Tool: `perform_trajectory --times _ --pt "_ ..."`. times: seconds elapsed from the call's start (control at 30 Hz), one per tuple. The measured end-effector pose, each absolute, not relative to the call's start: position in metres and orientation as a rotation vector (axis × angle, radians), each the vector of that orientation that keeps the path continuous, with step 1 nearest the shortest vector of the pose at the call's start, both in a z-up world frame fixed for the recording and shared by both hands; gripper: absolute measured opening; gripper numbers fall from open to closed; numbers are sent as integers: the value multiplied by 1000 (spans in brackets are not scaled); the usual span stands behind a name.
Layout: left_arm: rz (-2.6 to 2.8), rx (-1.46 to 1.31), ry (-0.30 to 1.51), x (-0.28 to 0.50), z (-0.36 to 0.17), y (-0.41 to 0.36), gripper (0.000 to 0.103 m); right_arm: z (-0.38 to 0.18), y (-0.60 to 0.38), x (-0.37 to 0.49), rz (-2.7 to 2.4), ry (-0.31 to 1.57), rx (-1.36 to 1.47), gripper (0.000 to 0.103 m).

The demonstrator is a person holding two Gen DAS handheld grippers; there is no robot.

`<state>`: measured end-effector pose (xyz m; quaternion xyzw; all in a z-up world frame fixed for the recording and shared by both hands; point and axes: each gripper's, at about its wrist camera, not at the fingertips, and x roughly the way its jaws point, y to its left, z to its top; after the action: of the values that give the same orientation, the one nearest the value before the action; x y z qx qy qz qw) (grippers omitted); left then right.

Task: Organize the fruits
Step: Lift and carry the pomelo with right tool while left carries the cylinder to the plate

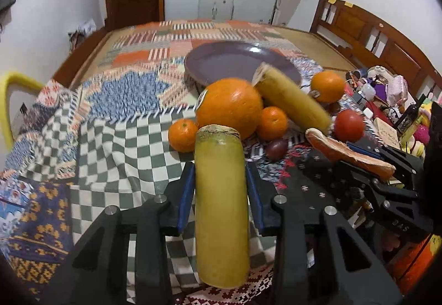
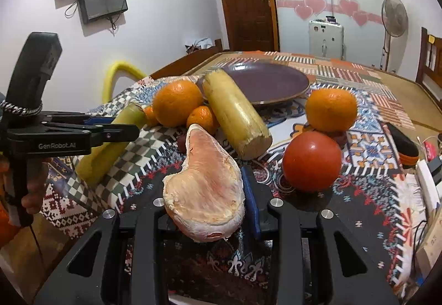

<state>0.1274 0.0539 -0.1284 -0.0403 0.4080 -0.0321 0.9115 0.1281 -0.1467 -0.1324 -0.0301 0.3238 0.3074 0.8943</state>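
Left claw: clamped on a yellow-green cut cane cylinder, its blue pads pressed on both sides; the piece is lifted off the patchwork blanket, on the near side of the purple round plate.
Right claw: closed on a pale pink peeled citrus wedge, also raised, nearer than the plate; the right pad sits against it, the left pad is hidden behind it.
Near the claws: a red round tomato sits on the blanket, well short of the plate.
Middle pile: a large orange, two small tangerines and, a dark small plum-like fruit and a second yellow cane cylinder lie bunched just in front of the plate; that cylinder's far end seems to lean on the rim.
Beside the plate: another orange rests just off its right edge.
Plate: bare inside.
Progress: early, I judge; two pieces are picked up, nothing is placed yet, and all the loose fruit remains to be moved.
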Motion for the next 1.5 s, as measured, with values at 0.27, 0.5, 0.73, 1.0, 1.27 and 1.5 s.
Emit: perform_trajectory --times 0.27,0.5,0.73,1.0,1.27,1.5 --pt "-66 -71 750 106 -93 50 35 -104 -153 124 608 593 -53 31" --pt "-63 -62 669 104 -65 47 34 -80 -156 131 570 524 -59 31" --pt "-54 -65 601 121 -40 47 34 -58 -158 145 532 457 -74 31" --pt "-43 -42 557 153 -28 50 34 -57 -149 172 495 429 -108 31" --pt "-41 -42 616 203 -44 59 34 -68 -137 208 480 456 -167 31" --pt "-70 -64 702 240 -64 68 34 -75 -129 242 506 509 -208 31"
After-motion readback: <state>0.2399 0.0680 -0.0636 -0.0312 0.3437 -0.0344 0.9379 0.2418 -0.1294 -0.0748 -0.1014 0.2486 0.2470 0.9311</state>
